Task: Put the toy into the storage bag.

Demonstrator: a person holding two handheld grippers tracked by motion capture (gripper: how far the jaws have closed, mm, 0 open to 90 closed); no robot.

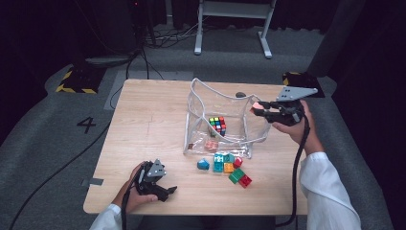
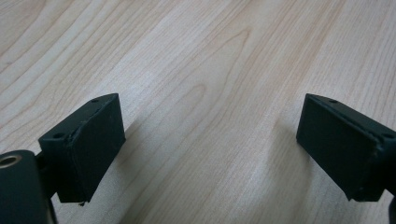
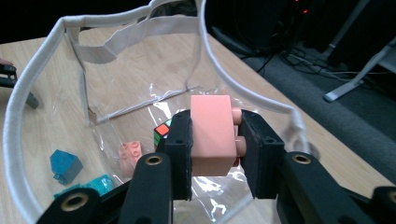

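Note:
A clear plastic bag (image 1: 225, 103) with a white rim stands open on the wooden table (image 1: 148, 120). Inside it lie a colour cube (image 1: 218, 125) and a small pink brick (image 1: 211, 145). My right gripper (image 1: 261, 111) hangs over the bag's right rim, shut on a pink brick (image 3: 212, 133) held above the opening. In the right gripper view the bag's rim (image 3: 28, 93) curves around below the brick. My left gripper (image 1: 165, 191) rests low at the table's front left, open, its fingers (image 2: 88, 144) apart over bare wood.
Loose bricks lie in front of the bag: a blue one (image 1: 203, 164), a teal and orange cluster (image 1: 224, 163), and a green and red pair (image 1: 241, 177). A small dark object (image 1: 240, 94) sits behind the bag. Cables trail from both grippers.

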